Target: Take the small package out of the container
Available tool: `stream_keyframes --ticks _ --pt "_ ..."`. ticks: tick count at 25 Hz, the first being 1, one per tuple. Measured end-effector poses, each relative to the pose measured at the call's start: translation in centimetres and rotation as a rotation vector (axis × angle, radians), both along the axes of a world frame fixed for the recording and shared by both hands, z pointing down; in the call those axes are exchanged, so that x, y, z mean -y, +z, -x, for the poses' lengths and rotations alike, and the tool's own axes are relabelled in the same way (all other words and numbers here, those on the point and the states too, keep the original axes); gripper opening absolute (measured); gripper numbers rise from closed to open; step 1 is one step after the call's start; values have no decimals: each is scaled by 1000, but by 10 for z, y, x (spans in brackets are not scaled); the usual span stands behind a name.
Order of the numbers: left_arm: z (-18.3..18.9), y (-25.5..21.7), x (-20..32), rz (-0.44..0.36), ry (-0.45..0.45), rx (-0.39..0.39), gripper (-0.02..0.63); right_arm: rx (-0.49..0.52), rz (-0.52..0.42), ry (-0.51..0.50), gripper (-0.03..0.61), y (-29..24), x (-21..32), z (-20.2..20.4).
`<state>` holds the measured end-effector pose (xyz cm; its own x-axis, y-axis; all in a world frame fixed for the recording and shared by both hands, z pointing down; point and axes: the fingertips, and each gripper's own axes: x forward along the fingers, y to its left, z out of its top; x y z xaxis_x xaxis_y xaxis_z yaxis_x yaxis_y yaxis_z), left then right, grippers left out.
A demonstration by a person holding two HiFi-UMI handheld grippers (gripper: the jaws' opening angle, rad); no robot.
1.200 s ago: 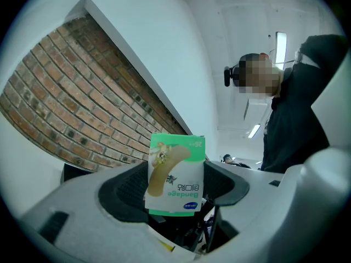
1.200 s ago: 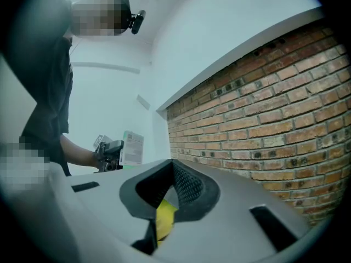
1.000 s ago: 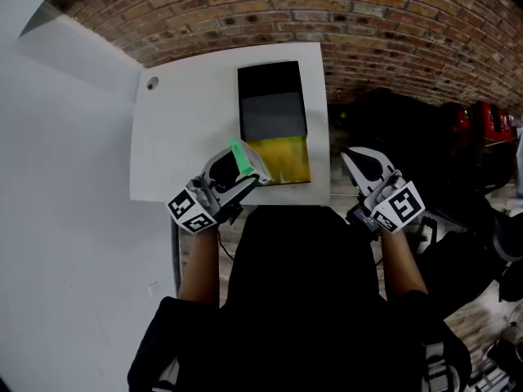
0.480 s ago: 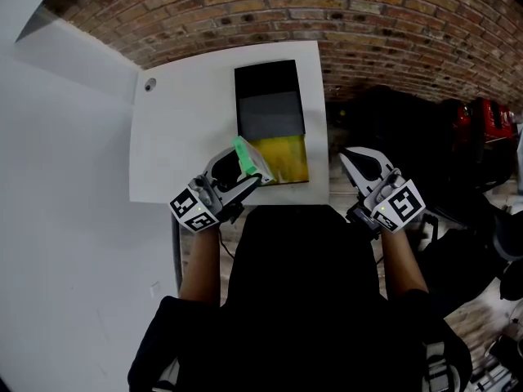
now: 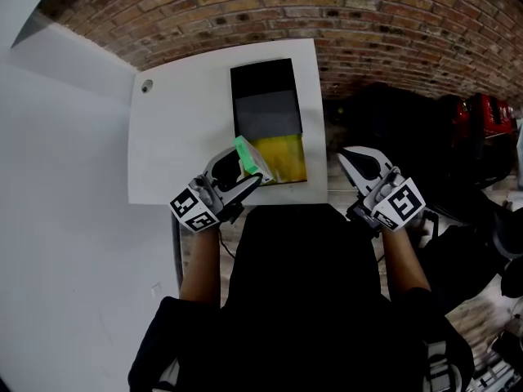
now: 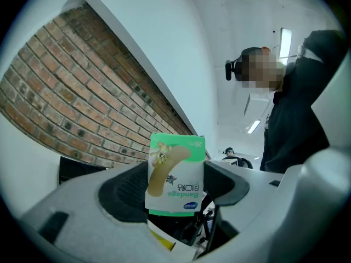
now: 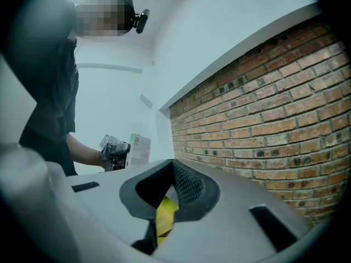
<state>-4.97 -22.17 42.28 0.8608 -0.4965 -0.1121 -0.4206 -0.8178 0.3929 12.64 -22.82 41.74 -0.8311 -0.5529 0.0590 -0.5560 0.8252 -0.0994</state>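
Package (image 5: 248,158) sits clamped in left claw (image 5: 247,168) at yellow container's (image 5: 288,158) left edge.

My left gripper (image 5: 243,172) squeezes the small package (image 6: 176,174) and points forward. My right gripper (image 5: 354,161) has its jaws together. Both my arms are bent.

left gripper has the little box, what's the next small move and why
Probably carry it a little left and lower it onto the white table. The left gripper has its jaws shut on the bandage box, which in the head view hangs at the left edge of the container, so it looks lifted out but not set down.
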Motion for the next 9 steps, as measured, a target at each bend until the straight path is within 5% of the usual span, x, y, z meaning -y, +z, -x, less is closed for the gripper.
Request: stream_keyframes --ticks 9 --pt "-3 4 6 14 10 2 327 -9 9 -9 6 1 5 3"
